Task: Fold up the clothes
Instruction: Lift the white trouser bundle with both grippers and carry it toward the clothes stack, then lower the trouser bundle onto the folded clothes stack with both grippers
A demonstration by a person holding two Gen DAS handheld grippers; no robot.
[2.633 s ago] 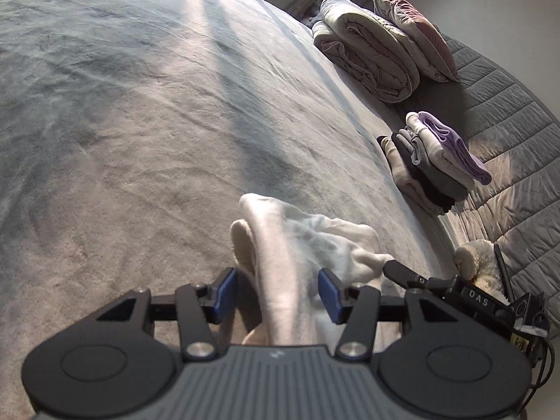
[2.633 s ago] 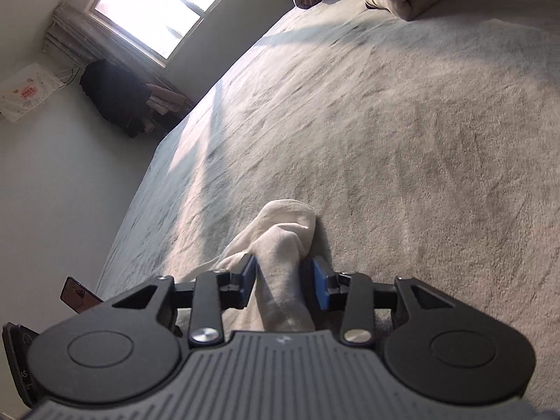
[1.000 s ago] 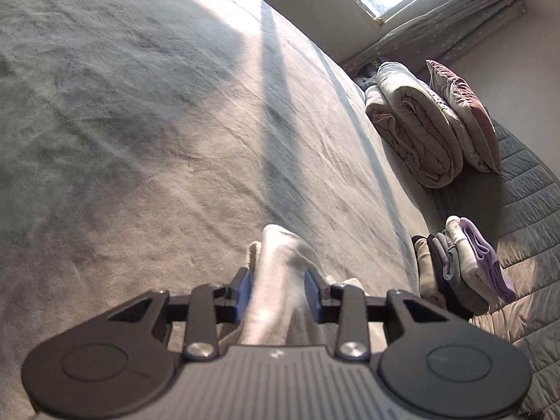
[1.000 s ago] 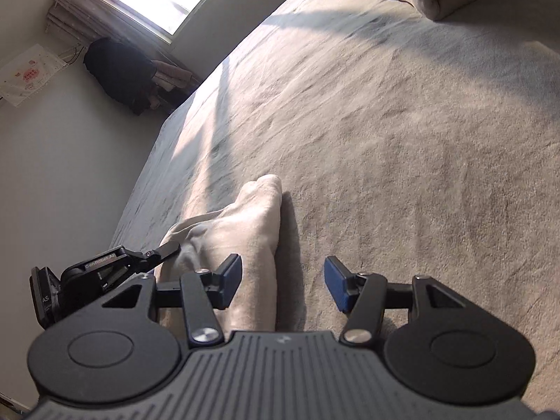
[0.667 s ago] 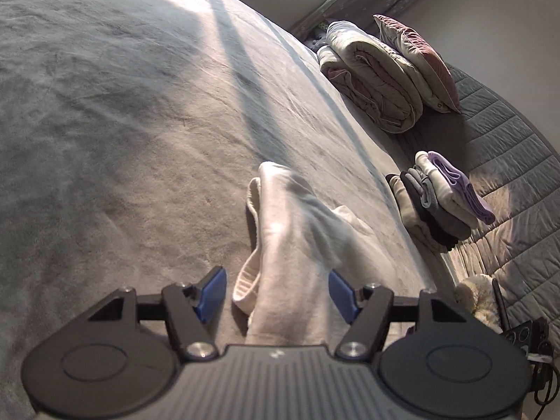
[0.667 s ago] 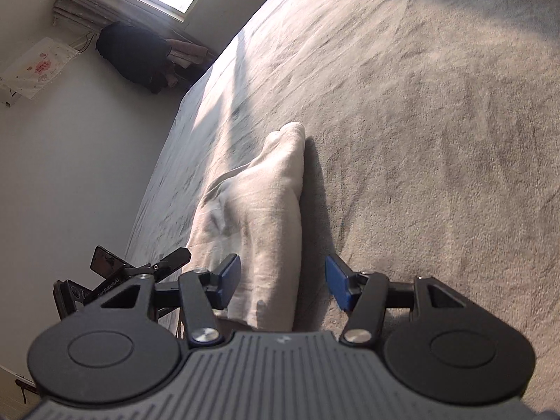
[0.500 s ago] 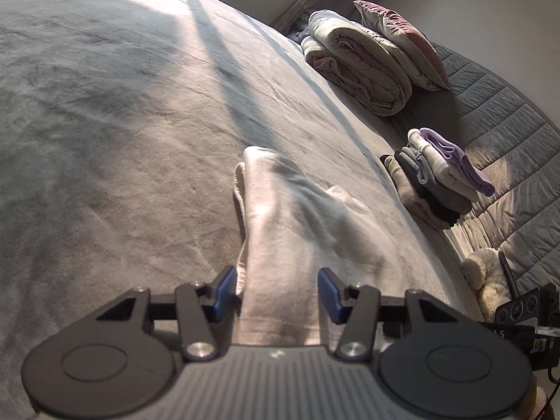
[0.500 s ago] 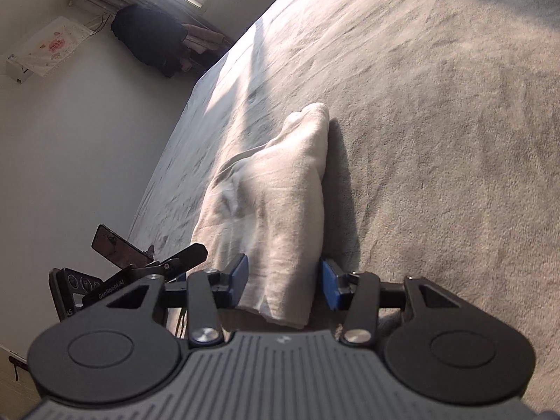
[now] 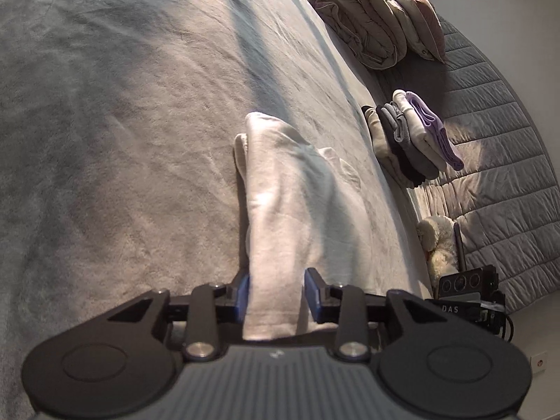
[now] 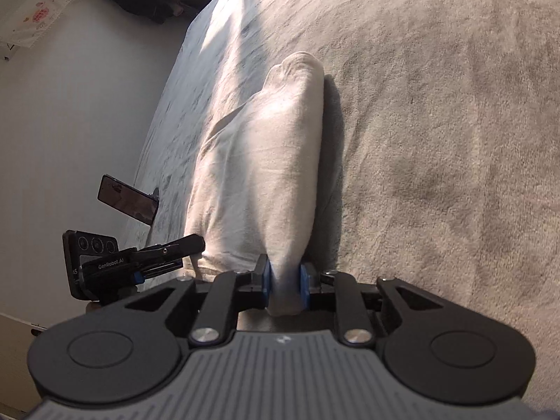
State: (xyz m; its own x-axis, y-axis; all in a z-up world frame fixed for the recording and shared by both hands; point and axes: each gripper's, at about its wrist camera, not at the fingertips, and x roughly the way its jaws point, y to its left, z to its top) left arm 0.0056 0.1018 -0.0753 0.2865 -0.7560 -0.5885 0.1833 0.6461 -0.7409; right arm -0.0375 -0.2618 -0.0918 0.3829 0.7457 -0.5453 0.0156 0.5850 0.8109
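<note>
The right gripper (image 10: 284, 288) has its jaws pinched tight on the near edge of a cream garment (image 10: 266, 161), the blue pads pressing a narrow bunch of cloth between them. The left gripper (image 9: 276, 295) has its jaws closed against a wider fold of the same cream garment (image 9: 280, 210), the pads touching the cloth on both sides.

From both sets of jaws the garment runs away as a long folded strip lying on the grey bed (image 9: 122, 122), its far end rounded over. In the right wrist view the left gripper (image 10: 168, 248) shows just beside the garment's near left corner, and a dark phone (image 10: 127, 199) stands propped near the garment's left side, at the bed's edge.

In the left wrist view a stack of folded clothes (image 9: 413, 140) in cream, black, grey and lilac lies to the right of the garment, well apart from it. Beyond the garment's far end, farther right, a rolled quilt (image 9: 357, 21) and a pink pillow (image 9: 413, 3) rest against the quilted headboard (image 9: 497, 147). A fluffy white toy (image 9: 437, 241) sits near the garment's right side, just by the headboard.
</note>
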